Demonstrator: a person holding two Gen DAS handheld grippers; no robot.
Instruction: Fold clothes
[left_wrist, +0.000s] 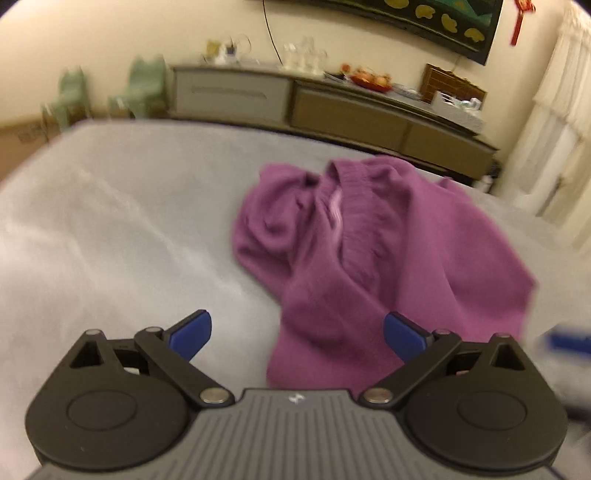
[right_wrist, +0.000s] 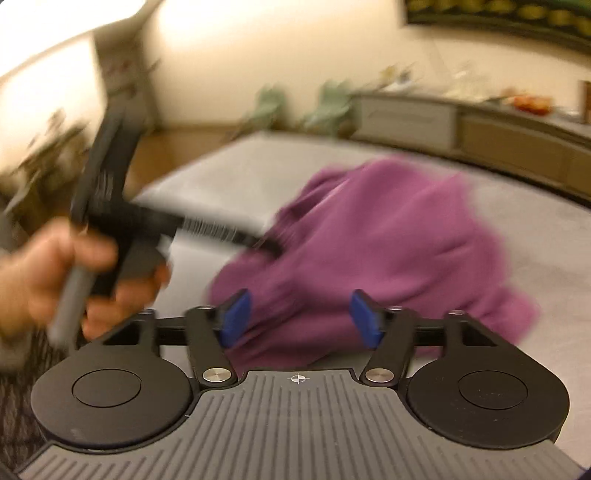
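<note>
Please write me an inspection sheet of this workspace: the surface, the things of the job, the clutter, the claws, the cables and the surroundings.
Surface: grey sheet, bare except one garment.
Job's things: purple sweater, crumpled in a heap, not yet folded.
Clutter: nothing seen on the sheet.
Claws: left claw open, empty, at the sweater's near edge; right claw open, empty, above the sweater; a hand holds the left claw's handle.
Cables: one dark cable hanging down the wall.
Surroundings: long sideboard with fruit and glassware, two green chairs, curtain; views blurred.

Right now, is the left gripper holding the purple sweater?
No, the left gripper has its blue fingers spread wide with nothing between them, short of the purple sweater.
</note>
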